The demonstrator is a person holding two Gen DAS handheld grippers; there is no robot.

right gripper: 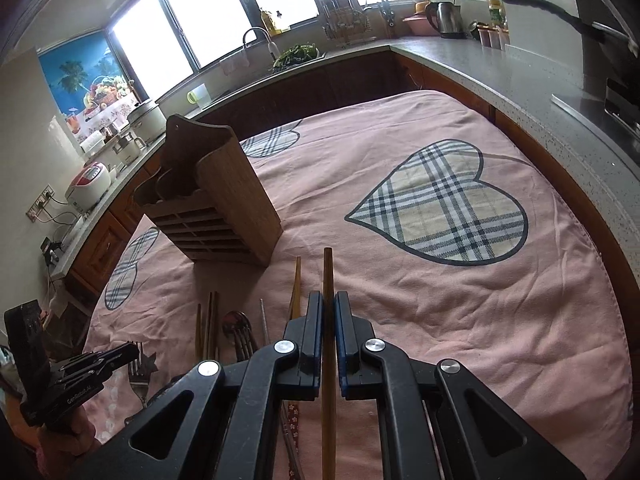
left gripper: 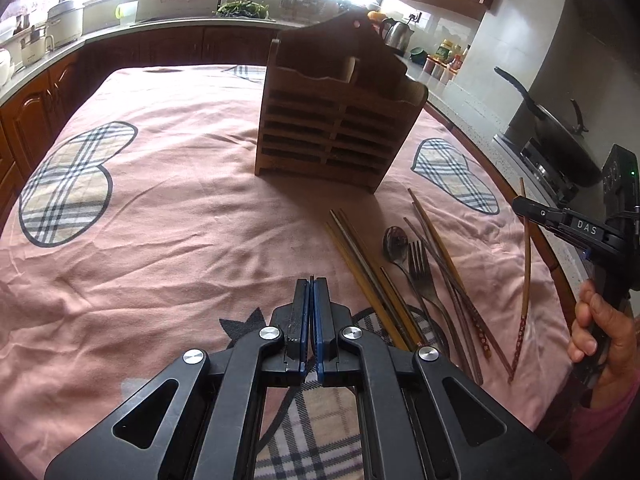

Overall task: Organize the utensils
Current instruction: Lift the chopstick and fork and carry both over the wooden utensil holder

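A wooden utensil holder [left gripper: 336,120] [right gripper: 216,200] with a slatted front stands upright on the pink cloth. Near it lie several chopsticks [left gripper: 368,264], a spoon [left gripper: 395,240] [right gripper: 236,324] and a fork [left gripper: 420,268] [right gripper: 138,372]. My left gripper [left gripper: 311,280] [right gripper: 128,350] hangs above the cloth left of the pile, shut, with nothing between its pads. My right gripper [right gripper: 328,296] [left gripper: 518,205] is shut on one brown chopstick [right gripper: 328,272] [left gripper: 527,272], which is lifted off the cloth; its thin end points toward the holder. A hand [left gripper: 596,328] grips the right tool's handle.
The pink cloth [left gripper: 160,240] [right gripper: 440,300] with plaid hearts covers the table. A stone counter [right gripper: 520,76] wraps around it, with a wok [left gripper: 560,136] on a stove at the right, a kettle [left gripper: 400,32] and jars behind, and a sink [right gripper: 296,56] under the window.
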